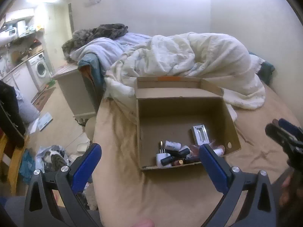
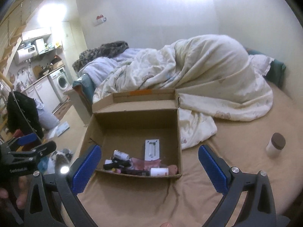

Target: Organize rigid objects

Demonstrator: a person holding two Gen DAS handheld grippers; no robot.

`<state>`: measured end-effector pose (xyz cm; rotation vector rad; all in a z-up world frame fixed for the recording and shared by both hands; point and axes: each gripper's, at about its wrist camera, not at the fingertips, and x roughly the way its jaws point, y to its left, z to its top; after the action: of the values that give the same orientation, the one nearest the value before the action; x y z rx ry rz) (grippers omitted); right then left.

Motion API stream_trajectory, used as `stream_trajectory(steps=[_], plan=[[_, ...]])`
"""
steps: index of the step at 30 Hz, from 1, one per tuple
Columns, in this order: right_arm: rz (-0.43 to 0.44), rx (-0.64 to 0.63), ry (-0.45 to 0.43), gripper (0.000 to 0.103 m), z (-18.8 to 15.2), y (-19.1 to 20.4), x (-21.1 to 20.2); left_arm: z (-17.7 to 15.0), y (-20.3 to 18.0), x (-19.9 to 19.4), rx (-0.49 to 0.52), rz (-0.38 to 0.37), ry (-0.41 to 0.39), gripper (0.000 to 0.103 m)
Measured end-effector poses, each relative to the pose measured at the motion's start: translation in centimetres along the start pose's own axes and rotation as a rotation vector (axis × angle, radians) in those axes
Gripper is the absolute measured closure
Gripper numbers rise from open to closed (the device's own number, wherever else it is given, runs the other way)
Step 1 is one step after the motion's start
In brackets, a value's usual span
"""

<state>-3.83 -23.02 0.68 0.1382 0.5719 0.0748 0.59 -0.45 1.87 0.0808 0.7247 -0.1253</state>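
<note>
Cardboard box sits open on the bed near its left edge, small bottles and a white plug heaped along its near wall. Brown-lidded white jar stands apart, rightward. I hold left tool and right tool spread, empty.

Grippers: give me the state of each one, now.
Left gripper: open, holding nothing, above the cardboard box's near edge.
Right gripper: open, holding nothing, also facing the box.
</note>
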Motion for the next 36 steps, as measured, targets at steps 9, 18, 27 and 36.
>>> stream_trajectory(steps=[9, 18, 27, 36], plan=[[-0.024, -0.042, -0.035, 0.0, -0.7, 0.4, 1.2, -0.6, 1.1, 1.7, -0.052, 0.044, -0.008, 0.0], [-0.008, 0.02, 0.006, 0.0, -0.9, -0.4, 2.0, -0.7, 0.9, 2.5, -0.053, 0.039, 0.018, 0.0], [0.004, 0.015, 0.013, 0.0, -1.0, -0.2, 2.0, -0.8, 1.0, 2.9, -0.065, 0.033, 0.028, 0.0], [0.011, 0.017, 0.009, 0.0, -1.1, -0.1, 1.9, -1.0, 0.9, 2.8, -0.054, 0.037, 0.022, 0.0]])
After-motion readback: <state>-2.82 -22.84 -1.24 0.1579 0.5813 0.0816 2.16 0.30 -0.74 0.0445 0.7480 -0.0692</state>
